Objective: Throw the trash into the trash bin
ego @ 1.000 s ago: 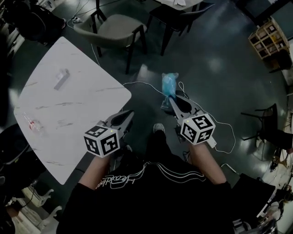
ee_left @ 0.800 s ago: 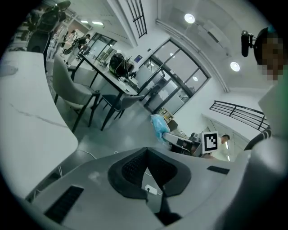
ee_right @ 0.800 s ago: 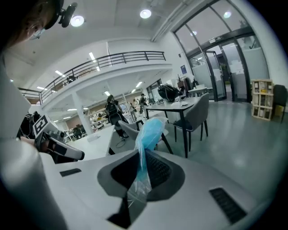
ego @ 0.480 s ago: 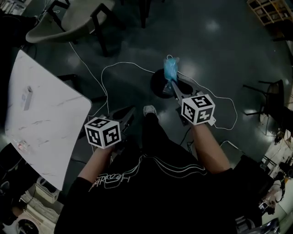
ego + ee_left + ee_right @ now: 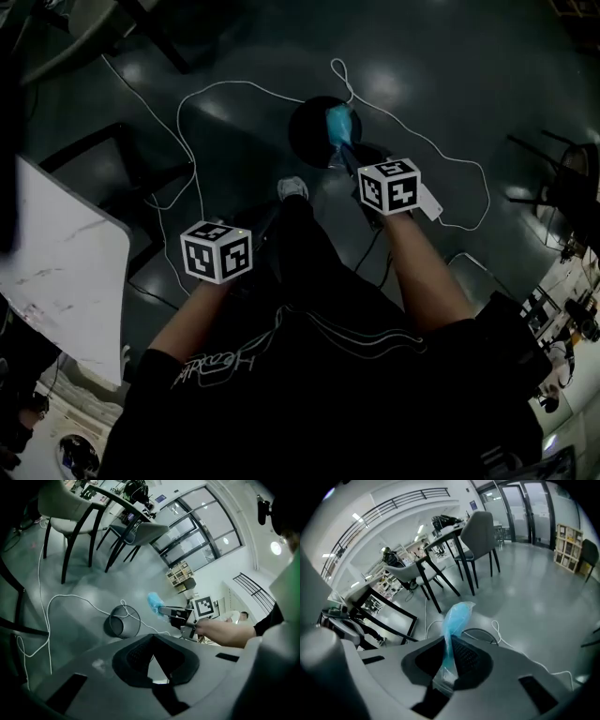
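"Dark polished floor (image 5: pixel 450 84), white cable (image 5: pixel 239 82) looping past the black trash bin (image 5: pixel 305 131); where's the trash?"

"Blue plastic wrapper (image 5: pixel 457 616) pinched in the right gripper (image 5: pixel 451 648), apparently over the bin's mouth, poised for dropping; left gripper (image 5: pixel 152 641) pressed together, empty, kept aside."

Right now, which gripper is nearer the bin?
Right. The right gripper holds the bag above the bin's edge; the left gripper hangs back beside the leg, well short of it.
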